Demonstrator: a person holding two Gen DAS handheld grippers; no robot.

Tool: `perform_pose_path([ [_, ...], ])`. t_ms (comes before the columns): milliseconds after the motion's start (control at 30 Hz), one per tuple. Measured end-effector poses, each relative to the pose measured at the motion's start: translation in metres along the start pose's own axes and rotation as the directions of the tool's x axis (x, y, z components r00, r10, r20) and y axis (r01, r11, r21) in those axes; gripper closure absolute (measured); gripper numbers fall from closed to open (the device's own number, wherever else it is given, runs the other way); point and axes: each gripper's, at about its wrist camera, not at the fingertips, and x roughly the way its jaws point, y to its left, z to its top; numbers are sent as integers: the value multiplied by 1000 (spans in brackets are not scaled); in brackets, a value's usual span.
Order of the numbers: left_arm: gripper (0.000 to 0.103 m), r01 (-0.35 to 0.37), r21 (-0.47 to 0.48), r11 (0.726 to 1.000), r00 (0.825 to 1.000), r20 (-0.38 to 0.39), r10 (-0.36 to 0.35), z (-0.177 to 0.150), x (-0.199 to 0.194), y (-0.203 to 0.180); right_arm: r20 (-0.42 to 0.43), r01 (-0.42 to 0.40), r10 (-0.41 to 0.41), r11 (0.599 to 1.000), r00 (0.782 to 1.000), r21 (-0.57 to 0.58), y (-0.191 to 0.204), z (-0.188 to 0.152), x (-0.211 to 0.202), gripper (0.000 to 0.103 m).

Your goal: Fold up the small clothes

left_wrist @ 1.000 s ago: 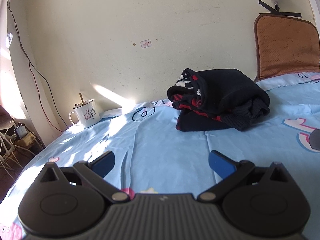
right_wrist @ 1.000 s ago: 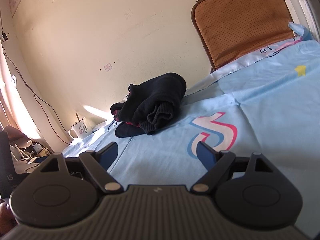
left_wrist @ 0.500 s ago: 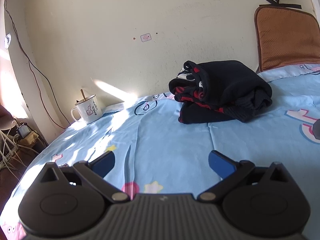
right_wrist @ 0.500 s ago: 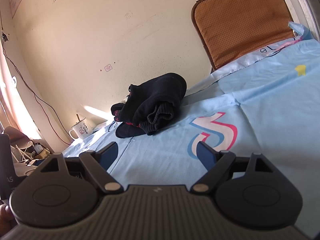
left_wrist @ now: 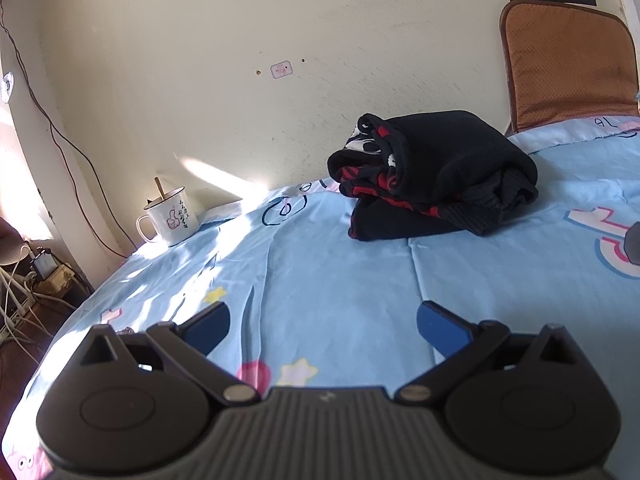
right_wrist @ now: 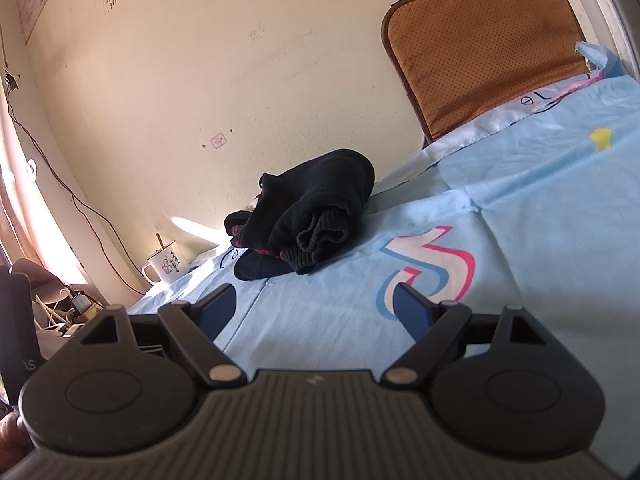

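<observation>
The left gripper (left_wrist: 323,322) hangs low over the bed with its 2 blue-padded fingers (left_wrist: 438,326) spread wide and nothing between them. The right gripper (right_wrist: 314,306) is likewise spread, its jaws empty, above the light blue sheet (right_wrist: 540,216). Neither claw touches cloth.

Ahead of both lies the black garment (left_wrist: 434,178), a folded bundle with red and white patterning at its open edge (the ribbed cuff or hem faces the right gripper's camera (right_wrist: 310,220)). It rests on the sheet (left_wrist: 340,272) near the wall, well apart from either set of fingers. From the left view it sits ahead and to the right of centre; from the right view it sits ahead and slightly left.

Further left, at the bed's edge against the wall, stands a white enamel mug (left_wrist: 170,218) with a thumbs-up print and a stick standing in it; the right view shows it too (right_wrist: 166,266). A brown padded cushion (left_wrist: 568,60) leans upright against the wall at the head of the bed (right_wrist: 484,40). A dark cable (left_wrist: 60,136) runs down the wall toward a tangle of white cords on the floor (left_wrist: 16,300), though what they join is too blurred to tell. A dark grey shape (left_wrist: 632,244) at the left view's right edge is probably part of the other gripper.
</observation>
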Motion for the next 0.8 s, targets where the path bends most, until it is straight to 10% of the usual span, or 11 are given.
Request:
perform_pose_path([
  [800,0,13,18,1000,1000,-13,-13,0,4,-2,3,-6,6,1000,1000,6,-3,0,1,15],
])
